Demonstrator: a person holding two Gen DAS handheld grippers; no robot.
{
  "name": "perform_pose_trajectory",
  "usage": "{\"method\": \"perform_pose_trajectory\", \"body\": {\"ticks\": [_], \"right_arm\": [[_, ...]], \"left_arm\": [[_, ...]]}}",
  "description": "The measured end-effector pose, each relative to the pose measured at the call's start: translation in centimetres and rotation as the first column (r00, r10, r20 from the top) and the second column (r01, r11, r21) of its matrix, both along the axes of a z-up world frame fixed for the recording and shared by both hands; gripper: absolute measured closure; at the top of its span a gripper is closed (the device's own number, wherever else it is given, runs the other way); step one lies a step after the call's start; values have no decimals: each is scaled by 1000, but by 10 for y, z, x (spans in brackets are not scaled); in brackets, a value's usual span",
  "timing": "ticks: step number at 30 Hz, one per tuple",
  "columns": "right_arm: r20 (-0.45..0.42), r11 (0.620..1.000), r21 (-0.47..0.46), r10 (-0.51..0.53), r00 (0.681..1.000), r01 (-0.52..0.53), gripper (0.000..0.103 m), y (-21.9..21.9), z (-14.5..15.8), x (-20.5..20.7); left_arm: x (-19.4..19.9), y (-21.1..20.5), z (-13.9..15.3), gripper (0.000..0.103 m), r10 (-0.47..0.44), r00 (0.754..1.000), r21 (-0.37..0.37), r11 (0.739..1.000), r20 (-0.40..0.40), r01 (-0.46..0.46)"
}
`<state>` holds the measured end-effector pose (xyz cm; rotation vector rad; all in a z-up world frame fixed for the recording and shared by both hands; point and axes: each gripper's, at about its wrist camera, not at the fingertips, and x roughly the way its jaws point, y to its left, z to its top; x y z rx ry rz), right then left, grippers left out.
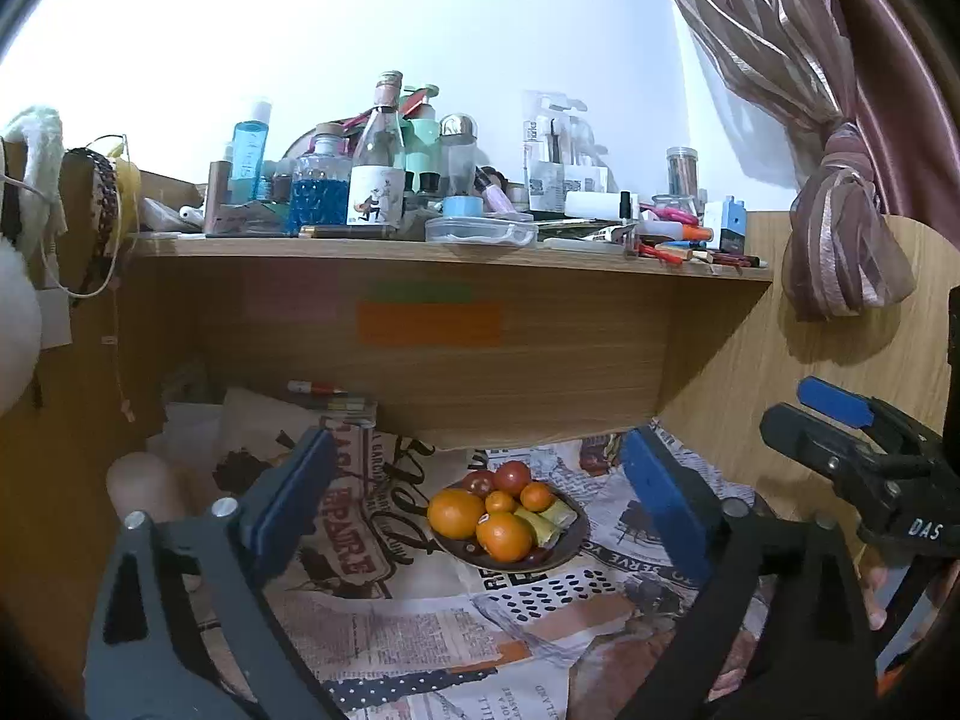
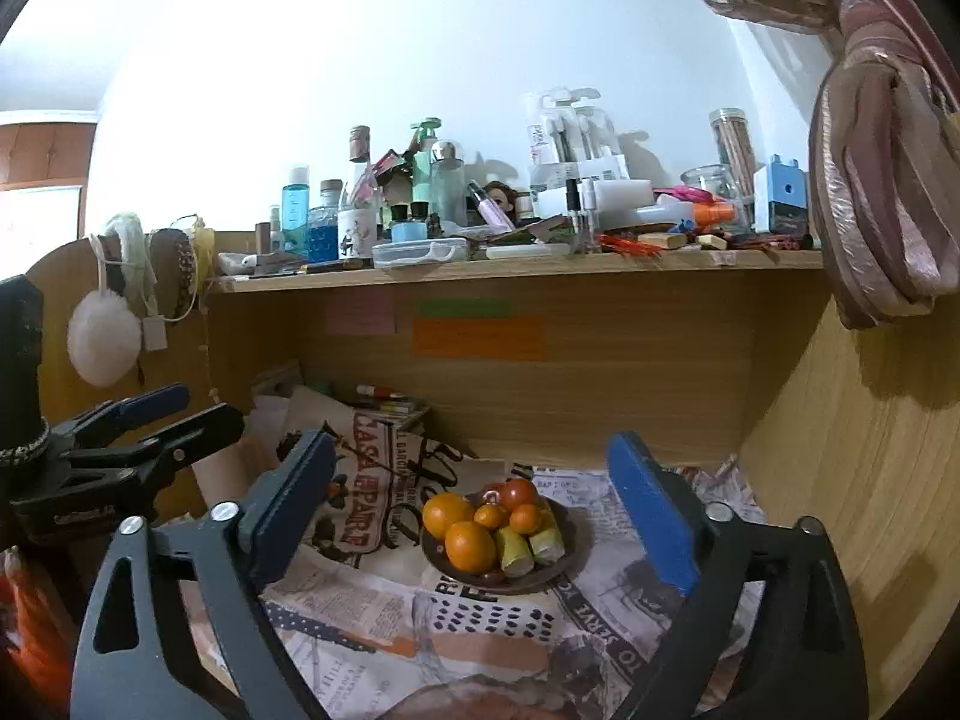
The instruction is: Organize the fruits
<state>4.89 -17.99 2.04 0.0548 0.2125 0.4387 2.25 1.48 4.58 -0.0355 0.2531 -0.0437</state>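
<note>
A dark round plate (image 1: pixel 570 546) (image 2: pixel 564 570) stands on the printed cloth under the shelf. It holds two large oranges (image 1: pixel 457 513) (image 2: pixel 470 547), two small mandarins (image 1: pixel 536 496) (image 2: pixel 524 518), red tomatoes (image 1: pixel 511 477) (image 2: pixel 519 493) and two yellow-green cut pieces (image 1: pixel 543 525) (image 2: pixel 515 552). My left gripper (image 1: pixel 480 510) is open and empty, its blue pads either side of the plate, short of it. My right gripper (image 2: pixel 474 510) is open and empty, likewise framing the plate. Each gripper shows in the other's view, at the right edge (image 1: pixel 864 450) and at the left edge (image 2: pixel 132 438).
A wooden shelf (image 1: pixel 450 252) (image 2: pixel 516 270) crowded with bottles, jars and boxes overhangs the desk. Wooden side panels close both sides. A tied curtain (image 1: pixel 840 240) (image 2: pixel 882 180) hangs at right. Books and paper (image 2: pixel 384 408) lie at the back left. A second brown rim (image 2: pixel 474 696) shows at the bottom.
</note>
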Motion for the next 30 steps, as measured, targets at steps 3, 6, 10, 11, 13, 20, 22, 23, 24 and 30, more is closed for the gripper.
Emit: {"method": "perform_pose_trajectory", "body": {"ticks": [3, 6, 10, 11, 13, 20, 22, 23, 24, 30], "right_arm": [[13, 1000, -11, -29, 999, 29, 0, 0, -1, -2], [10, 999, -17, -31, 999, 32, 0, 0, -3, -4], [6, 999, -19, -31, 1000, 31, 0, 0, -4, -3], [4, 999, -18, -30, 1000, 30, 0, -1, -4, -4], [4, 999, -19, -31, 999, 31, 0, 0, -5, -3], [2, 999, -16, -32, 999, 32, 0, -3, -5, -1], [2, 999, -17, -31, 1000, 31, 0, -3, -6, -1], [3, 999, -17, -31, 1000, 31, 0, -3, -6, -1], [2, 999, -17, -34, 999, 34, 0, -3, -6, -1], [3, 999, -7, -44, 999, 44, 0, -5, -5, -1]], "left_arm": [[-3, -2, -2, 1, 10, 1000, 10, 1000, 6, -10], [-3, -2, -2, 0, 16, 1000, 17, 1000, 10, -16], [-3, -3, -3, 0, 13, 1000, 16, 1000, 8, -13], [-3, -3, -3, 0, 13, 1000, 16, 1000, 8, -13], [-3, -3, -4, 0, 16, 1000, 17, 1000, 9, -16], [-3, -4, -4, 0, 12, 1000, 19, 1000, 8, -13], [-3, -4, -4, 0, 13, 1000, 18, 1000, 7, -13], [-2, -3, -4, 0, 10, 1000, 20, 1000, 7, -10], [-1, -4, -4, 0, 9, 1000, 21, 1000, 8, -9], [3, -3, -5, 0, -3, 1000, 26, 1000, 12, 3]]}}
